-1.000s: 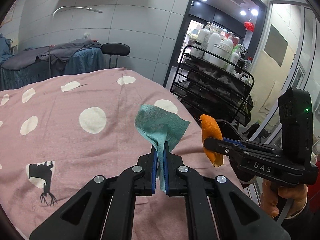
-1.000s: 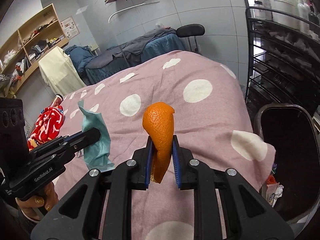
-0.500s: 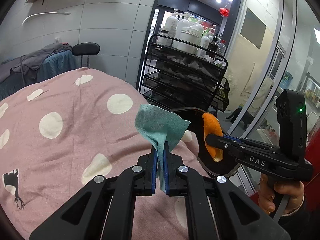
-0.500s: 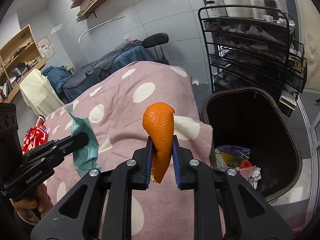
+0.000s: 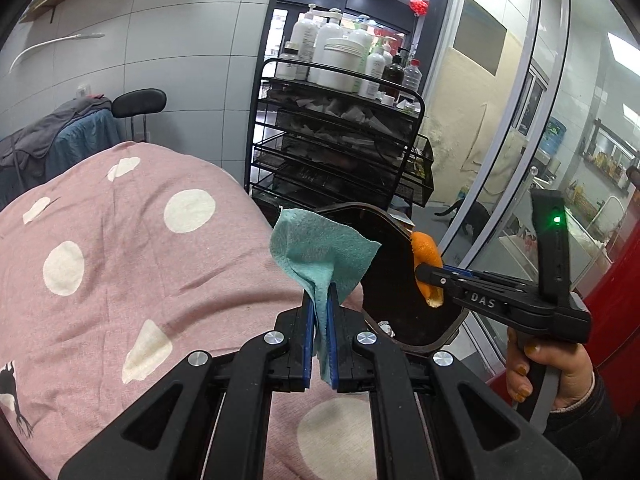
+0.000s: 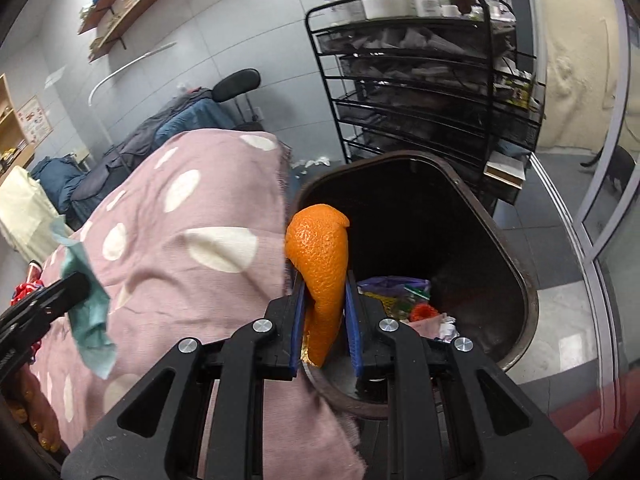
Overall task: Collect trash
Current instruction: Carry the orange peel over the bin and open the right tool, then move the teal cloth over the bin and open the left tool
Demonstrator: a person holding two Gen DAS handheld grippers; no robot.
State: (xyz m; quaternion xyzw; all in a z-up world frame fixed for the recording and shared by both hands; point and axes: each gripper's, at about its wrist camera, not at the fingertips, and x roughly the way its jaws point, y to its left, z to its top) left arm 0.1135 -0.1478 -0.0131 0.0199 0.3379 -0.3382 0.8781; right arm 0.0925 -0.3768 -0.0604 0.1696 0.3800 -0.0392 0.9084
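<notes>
The pink polka-dot blanket (image 6: 208, 248) ends in a draped edge just beside the dark bin (image 6: 516, 264), whose rim nearly touches the cloth; behind the bin stands a black wire rack (image 6: 420, 92) loaded with bottles, and to the bin's right lies bare grey floor running to a glass partition (image 5: 516, 128). Above the bin's mouth the space is open. The right wrist view looks down into the bin and shows litter at the bottom (purple wrap, something red, crumpled paper), which the left wrist view does not reach: there the bin shows only as a dark oval partly hidden behind the teal tissue (image 5: 320, 256). The left view in turn shows the person's right hand (image 5: 560, 372) wrapped around the handle of the right gripper (image 6: 325, 320), with a green light glowing on its housing. The left gripper (image 5: 320, 340) has its blue pads pressed together on the lower fold of the tissue, which fans out above them over the blanket's edge. The right gripper's fingers are slightly apart, clamped on an orange peel (image 6: 322, 268) that stands up between the pads, hanging over the near rim of the bin.
</notes>
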